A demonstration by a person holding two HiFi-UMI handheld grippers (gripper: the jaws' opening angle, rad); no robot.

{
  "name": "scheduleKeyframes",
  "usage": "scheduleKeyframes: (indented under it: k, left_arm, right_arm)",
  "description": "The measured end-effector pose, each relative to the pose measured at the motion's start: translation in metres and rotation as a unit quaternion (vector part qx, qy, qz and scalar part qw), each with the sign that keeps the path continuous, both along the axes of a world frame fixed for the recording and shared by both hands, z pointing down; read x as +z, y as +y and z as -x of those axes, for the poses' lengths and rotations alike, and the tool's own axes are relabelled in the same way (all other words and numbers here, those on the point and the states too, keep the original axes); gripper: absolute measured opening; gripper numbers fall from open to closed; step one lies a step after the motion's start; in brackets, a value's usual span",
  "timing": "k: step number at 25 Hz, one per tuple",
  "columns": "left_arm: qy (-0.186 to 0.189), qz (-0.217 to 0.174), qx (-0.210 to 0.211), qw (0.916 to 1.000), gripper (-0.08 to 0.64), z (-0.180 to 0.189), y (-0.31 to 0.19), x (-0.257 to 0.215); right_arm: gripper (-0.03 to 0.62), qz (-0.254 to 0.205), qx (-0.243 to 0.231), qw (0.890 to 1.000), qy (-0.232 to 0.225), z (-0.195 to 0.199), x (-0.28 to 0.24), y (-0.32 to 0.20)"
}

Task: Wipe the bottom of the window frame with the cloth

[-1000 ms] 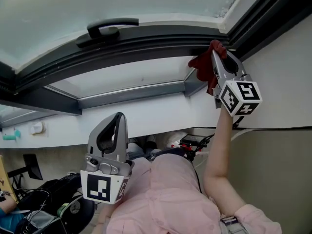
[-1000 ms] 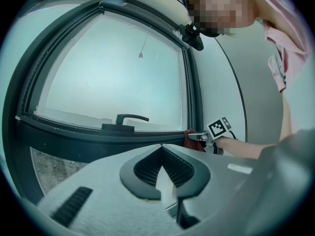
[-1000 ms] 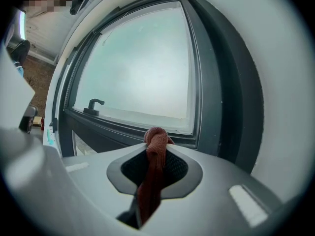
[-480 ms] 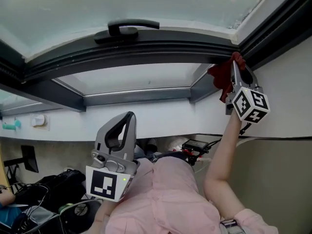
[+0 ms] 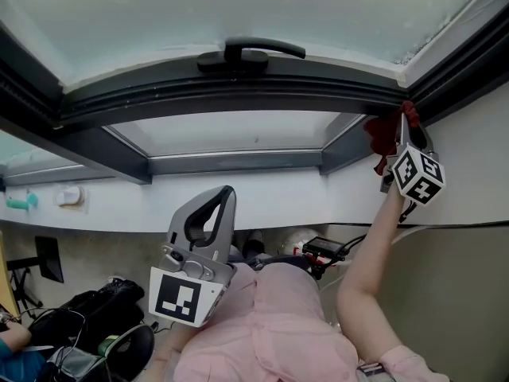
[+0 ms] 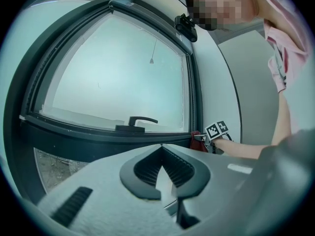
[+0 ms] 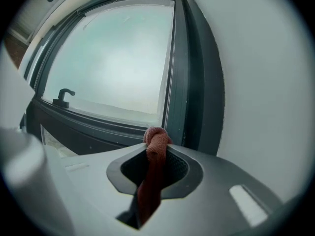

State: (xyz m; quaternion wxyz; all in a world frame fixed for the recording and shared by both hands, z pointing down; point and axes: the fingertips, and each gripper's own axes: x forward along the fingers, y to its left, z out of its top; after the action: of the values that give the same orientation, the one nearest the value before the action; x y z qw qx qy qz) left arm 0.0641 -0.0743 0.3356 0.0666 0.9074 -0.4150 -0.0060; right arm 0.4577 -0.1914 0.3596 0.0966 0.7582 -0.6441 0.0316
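Note:
The dark grey window frame (image 5: 238, 92) runs across the head view, with its bottom rail under the frosted pane. My right gripper (image 5: 406, 124) is shut on a red cloth (image 5: 383, 134) and holds it against the rail's right end, where it meets the upright. In the right gripper view the cloth (image 7: 150, 181) is bunched between the shut jaws of the right gripper (image 7: 156, 142), close to the frame corner (image 7: 184, 127). My left gripper (image 5: 225, 193) is held low, away from the frame, shut and empty. The left gripper (image 6: 161, 146) looks at the window, with the cloth (image 6: 197, 137) far off.
A black window handle (image 5: 253, 52) sits on the rail's middle. A second lower pane (image 5: 238, 130) lies beneath it. A white wall (image 5: 477, 142) borders the frame on the right. Bags and cables (image 5: 87, 309) lie on the floor below.
The right gripper with the cloth has moved right along the rail, deeper into the frame's corner. The left gripper has risen slightly. The head view has shifted.

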Motion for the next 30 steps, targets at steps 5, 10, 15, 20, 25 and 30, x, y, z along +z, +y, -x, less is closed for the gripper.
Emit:
scheduleKeyframes:
  k: [5,10,15,20,25,30]
  left_arm:
    - [-0.015,-0.004,0.010,0.9998,0.000,0.026,-0.011,-0.005]
    - [0.009,-0.016,0.026,0.9995,0.000,0.039,-0.018,-0.013]
    - [0.006,-0.017,0.028,0.9994,0.000,0.060,-0.018,-0.014]
    - [-0.015,-0.027,0.006,0.9995,0.000,0.094,-0.021,-0.008]
    - [-0.007,-0.026,-0.026,0.9993,0.000,0.116,-0.026,-0.011]
    - [-0.012,-0.030,-0.035,0.9989,0.000,0.124,-0.029,-0.010]
  right_arm:
    - [0.055,-0.071,-0.028,0.997,-0.012,0.079,-0.025,0.025]
    - [0.055,-0.091,-0.133,0.987,-0.028,0.205,-0.023,0.021]
    - [0.055,-0.036,-0.206,0.976,-0.055,0.293,0.018,0.003]
    - [0.055,-0.012,-0.226,0.972,-0.059,0.329,0.036,-0.017]
    - [0.055,-0.020,-0.226,0.972,-0.064,0.337,0.034,-0.031]
    - [0.055,-0.032,-0.224,0.973,-0.053,0.342,0.026,-0.047]
